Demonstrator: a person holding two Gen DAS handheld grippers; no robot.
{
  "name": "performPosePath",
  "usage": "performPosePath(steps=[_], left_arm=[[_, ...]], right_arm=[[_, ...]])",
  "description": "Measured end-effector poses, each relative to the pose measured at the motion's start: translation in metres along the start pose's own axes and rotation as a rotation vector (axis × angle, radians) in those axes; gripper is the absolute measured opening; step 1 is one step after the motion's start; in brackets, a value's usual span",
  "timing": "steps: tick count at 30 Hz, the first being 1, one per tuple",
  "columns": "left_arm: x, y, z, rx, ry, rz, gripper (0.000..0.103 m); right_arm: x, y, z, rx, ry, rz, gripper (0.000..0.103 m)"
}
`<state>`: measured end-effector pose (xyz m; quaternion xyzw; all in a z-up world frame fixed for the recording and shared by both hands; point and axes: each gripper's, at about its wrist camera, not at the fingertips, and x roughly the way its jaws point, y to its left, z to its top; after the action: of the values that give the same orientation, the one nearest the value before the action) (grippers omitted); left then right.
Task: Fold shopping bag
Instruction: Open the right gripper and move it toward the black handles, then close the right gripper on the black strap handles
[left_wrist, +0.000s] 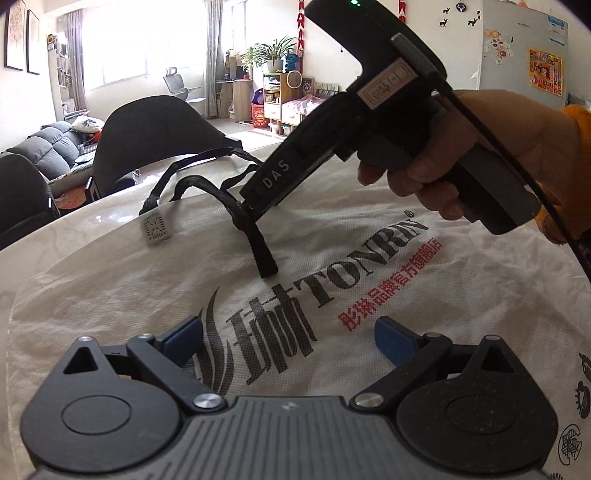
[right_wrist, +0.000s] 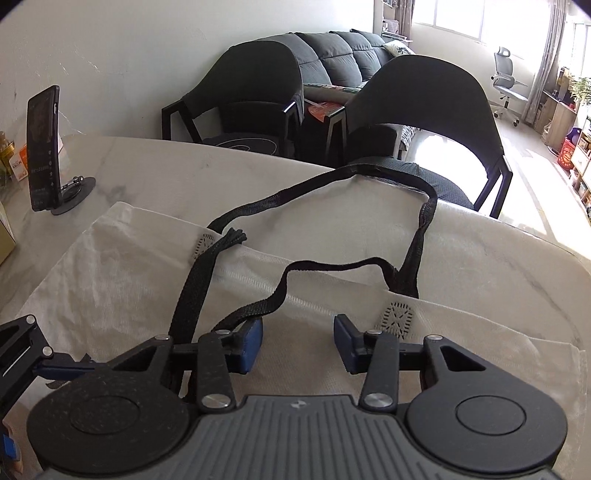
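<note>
While the shopping bag (left_wrist: 258, 266) lies flat on the worktop (right_wrist: 184, 166) with its black handles (right_wrist: 369, 264) at the far mouth edge, the right claw (right_wrist: 297, 343), half-open and empty, sits nearest them, the left claw (left_wrist: 288, 338) gaping wide over the print.

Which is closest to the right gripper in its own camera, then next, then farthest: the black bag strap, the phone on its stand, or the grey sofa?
1. Black strap, touching the right gripper's left finger.
2. Phone, far left on the table.
3. Grey sofa, behind the chairs.
</note>
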<state>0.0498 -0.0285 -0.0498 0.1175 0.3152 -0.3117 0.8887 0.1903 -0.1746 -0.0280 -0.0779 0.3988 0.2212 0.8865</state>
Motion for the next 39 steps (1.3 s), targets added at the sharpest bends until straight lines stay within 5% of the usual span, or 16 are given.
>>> performPosePath(steps=[12,20,29,39], left_arm=[[-0.002,0.000,-0.001,0.000,-0.001,-0.006,0.102],[0.000,0.002,-0.001,0.000,-0.002,-0.006,0.102],[0.000,0.003,0.000,-0.009,-0.001,-0.006,0.100],[-0.017,0.023,0.058,-0.051,-0.071,0.089,0.099]], right_arm=[[0.035,-0.048,0.034,0.018,-0.055,0.002,0.046],[0.030,-0.097,0.055,0.155,-0.119,-0.053,0.044],[0.020,-0.119,0.049,0.305,-0.111,0.026,0.046],[0.001,-0.112,0.037,0.368,-0.172,0.037,0.048]])
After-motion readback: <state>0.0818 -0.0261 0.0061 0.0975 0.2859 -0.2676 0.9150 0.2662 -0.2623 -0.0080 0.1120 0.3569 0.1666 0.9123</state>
